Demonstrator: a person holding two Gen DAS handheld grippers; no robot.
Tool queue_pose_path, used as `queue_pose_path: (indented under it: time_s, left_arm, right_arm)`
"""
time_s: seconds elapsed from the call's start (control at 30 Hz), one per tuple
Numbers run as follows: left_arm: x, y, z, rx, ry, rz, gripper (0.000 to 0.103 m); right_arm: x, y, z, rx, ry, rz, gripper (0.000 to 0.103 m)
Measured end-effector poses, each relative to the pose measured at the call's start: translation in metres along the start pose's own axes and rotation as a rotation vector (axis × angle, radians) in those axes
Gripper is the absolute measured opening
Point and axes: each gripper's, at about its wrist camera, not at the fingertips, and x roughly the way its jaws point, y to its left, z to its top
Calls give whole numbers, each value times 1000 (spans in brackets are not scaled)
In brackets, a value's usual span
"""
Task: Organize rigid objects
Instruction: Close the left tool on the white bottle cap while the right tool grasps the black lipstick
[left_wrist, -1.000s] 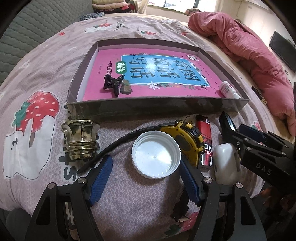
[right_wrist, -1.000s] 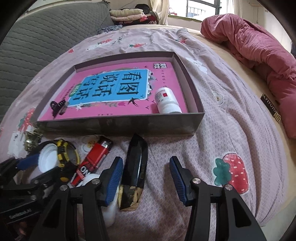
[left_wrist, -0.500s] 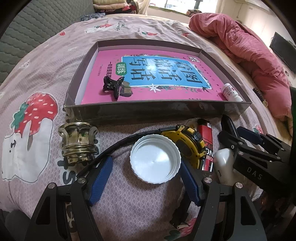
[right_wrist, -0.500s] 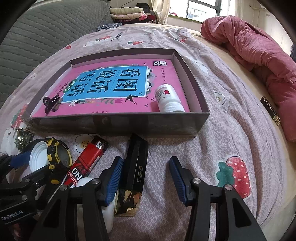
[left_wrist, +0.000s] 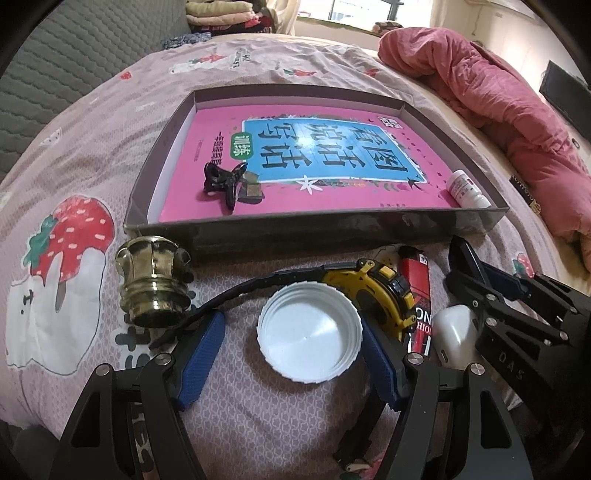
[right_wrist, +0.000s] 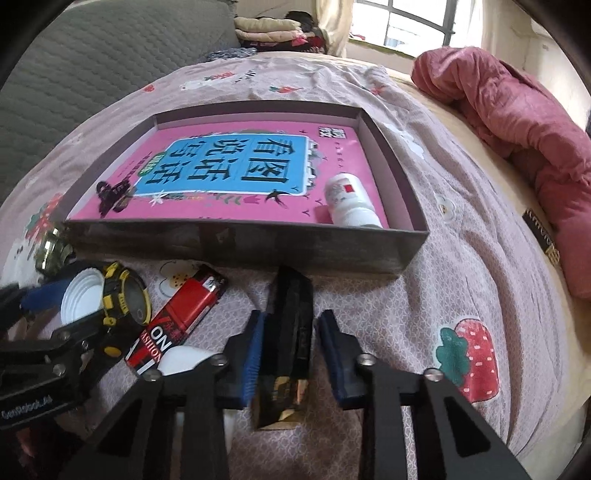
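1. The right gripper (right_wrist: 290, 354) was seen with its blue-padded fingers (right_wrist: 253, 356) just having been closing around a slim black box (right_wrist: 291, 325) that lay on the bed; the left pad was against the box's side, while whether the right pad touched it could not be told for certain.
2. The black box was found lying lengthwise between those fingers, its far end close to the front wall of the shallow grey tray (right_wrist: 236, 245).
3. The left gripper (left_wrist: 291, 354) was held with its fingers (left_wrist: 201, 356) apart on either side of an upturned white plastic lid (left_wrist: 309, 330); the right pad was close to the lid's rim, the left pad clear of it.
4. A yellow and black wristwatch (left_wrist: 384, 291) was seen just behind the lid, its black strap running to the left.
5. A red lighter (right_wrist: 184, 317) lay beside the watch, and a white earbud case (left_wrist: 456, 334) was partly hidden next to it.
6. A brass-coloured knob-like object (left_wrist: 153, 282) stood on the bed sheet to the left, near the tray's front corner.
7. Inside the tray a pink book (left_wrist: 306, 166) was laid flat; a black hair claw (left_wrist: 223, 181) rested on its left part, and a small white bottle (right_wrist: 349, 205) lay on its side at the right corner.
8. A rumpled pink quilt (right_wrist: 517, 129) was seen well apart at the right.
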Motion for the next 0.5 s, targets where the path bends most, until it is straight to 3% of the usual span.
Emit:
queue_pose_path:
  time_s: [0.3,0.5]
  left_arm:
    - [1,-2,2,9,-14,14,74]
    - [-1,2,3,-1,-25,18,61]
  right_arm:
    - [-6,-10,-1,27,-24,16,25]
    - [-8,-17,0,42,-34,9,25]
